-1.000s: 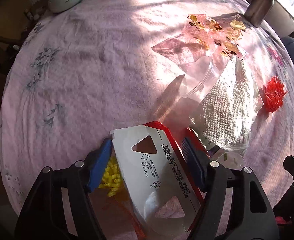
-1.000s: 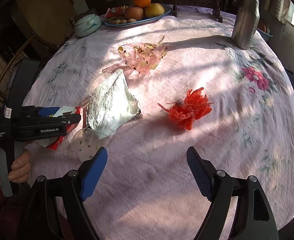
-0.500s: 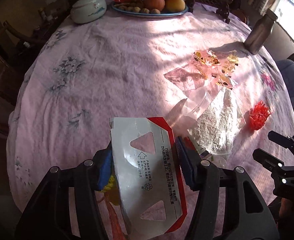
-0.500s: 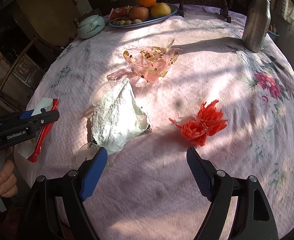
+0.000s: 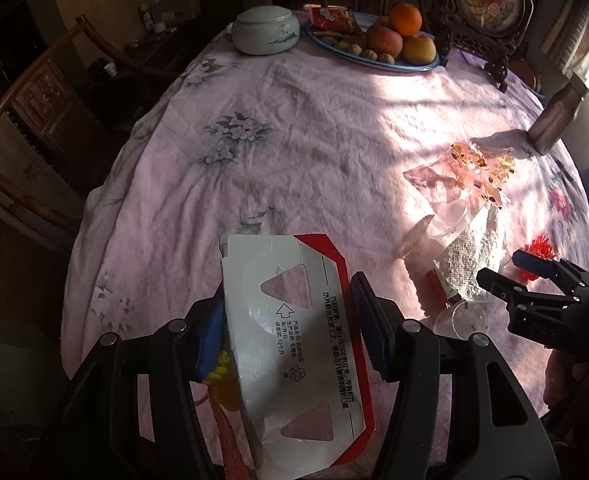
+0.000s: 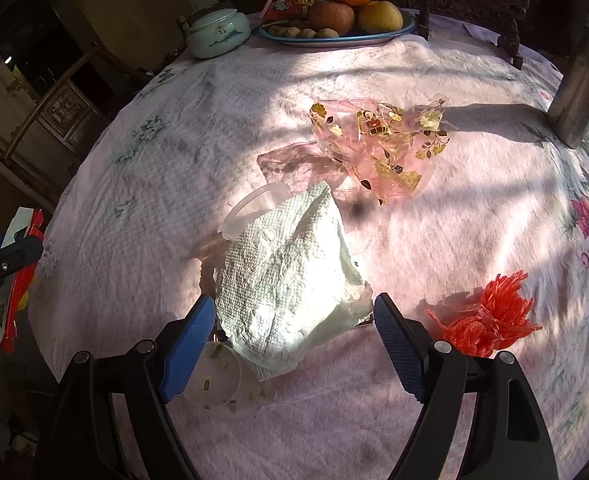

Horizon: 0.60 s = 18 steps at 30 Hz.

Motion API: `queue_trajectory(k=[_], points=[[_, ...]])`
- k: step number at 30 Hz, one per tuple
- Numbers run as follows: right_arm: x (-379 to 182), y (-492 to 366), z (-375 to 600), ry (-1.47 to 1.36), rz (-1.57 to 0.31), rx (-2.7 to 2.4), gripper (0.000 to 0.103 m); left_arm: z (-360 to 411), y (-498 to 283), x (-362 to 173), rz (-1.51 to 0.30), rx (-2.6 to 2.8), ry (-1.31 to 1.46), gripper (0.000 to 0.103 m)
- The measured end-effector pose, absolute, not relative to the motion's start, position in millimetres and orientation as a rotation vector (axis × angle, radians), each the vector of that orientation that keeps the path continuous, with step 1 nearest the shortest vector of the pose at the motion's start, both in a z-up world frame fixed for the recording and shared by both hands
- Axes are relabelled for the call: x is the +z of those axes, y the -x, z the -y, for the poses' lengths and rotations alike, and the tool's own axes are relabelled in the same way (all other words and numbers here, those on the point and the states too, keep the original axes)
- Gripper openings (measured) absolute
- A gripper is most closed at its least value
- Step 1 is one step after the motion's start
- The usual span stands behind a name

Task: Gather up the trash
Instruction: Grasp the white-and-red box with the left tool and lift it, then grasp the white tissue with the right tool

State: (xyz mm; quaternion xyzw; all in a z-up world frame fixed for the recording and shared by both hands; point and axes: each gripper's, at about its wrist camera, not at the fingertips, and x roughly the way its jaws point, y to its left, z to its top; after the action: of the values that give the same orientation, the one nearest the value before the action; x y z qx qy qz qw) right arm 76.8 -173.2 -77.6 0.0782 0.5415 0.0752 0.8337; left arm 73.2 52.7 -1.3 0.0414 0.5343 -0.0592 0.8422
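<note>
Bare cloth (image 5: pixel 314 152) lies open leftward; crumpled tissue (image 6: pixel 290 276), probably cups, crowd the right.

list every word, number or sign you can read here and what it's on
"12个月", with an outlined arrow and a recycling mark: on the flattened white and red cardboard box held in the left gripper's jaws.
The box's other Chinese lines: too small to read.
Gold characters on the crumpled pink plastic wrapper: blurred.
Red snack packet by the fruit: unreadable.

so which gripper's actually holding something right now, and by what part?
Left gripper is clamped on the flattened carton, pads on its two long side edges, mid-length. Right gripper is open above the crumpled paper towel, holding nothing.
</note>
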Motion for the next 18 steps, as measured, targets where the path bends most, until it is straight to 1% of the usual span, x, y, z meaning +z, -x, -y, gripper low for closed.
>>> queue_trajectory(k=[3,5,6,7,8,9,12,18], points=[[-82,-82,176,-0.178,-1.145,0.15,0.08,-65,-70,3,-1.123,-0.1,-0.063,0.057],[-85,-84,178,-0.191,-1.144,0.15,0.074,-70,-69,6,-1.12,-0.089,-0.051,0.057],[-87,-85,179,-0.199,-1.147,0.158,0.063,-73,-68,6,-1.118,-0.086,-0.048,0.057],[-89,-86,179,-0.207,-1.151,0.167,0.046,-74,-67,6,-1.118,-0.083,-0.047,0.057],[-90,-87,180,-0.217,-1.153,0.173,0.035,-75,-67,6,-1.118,-0.08,-0.048,0.057],[-89,-86,182,-0.23,-1.15,0.177,0.017,-76,-66,6,-1.118,-0.08,-0.048,0.057],[-75,-78,185,-0.247,-1.102,0.18,0.014,-78,-65,7,-1.113,-0.086,-0.042,0.057],[-38,-55,192,-0.288,-1.012,0.191,0.014,-85,-64,12,-1.092,-0.099,-0.027,0.057]])
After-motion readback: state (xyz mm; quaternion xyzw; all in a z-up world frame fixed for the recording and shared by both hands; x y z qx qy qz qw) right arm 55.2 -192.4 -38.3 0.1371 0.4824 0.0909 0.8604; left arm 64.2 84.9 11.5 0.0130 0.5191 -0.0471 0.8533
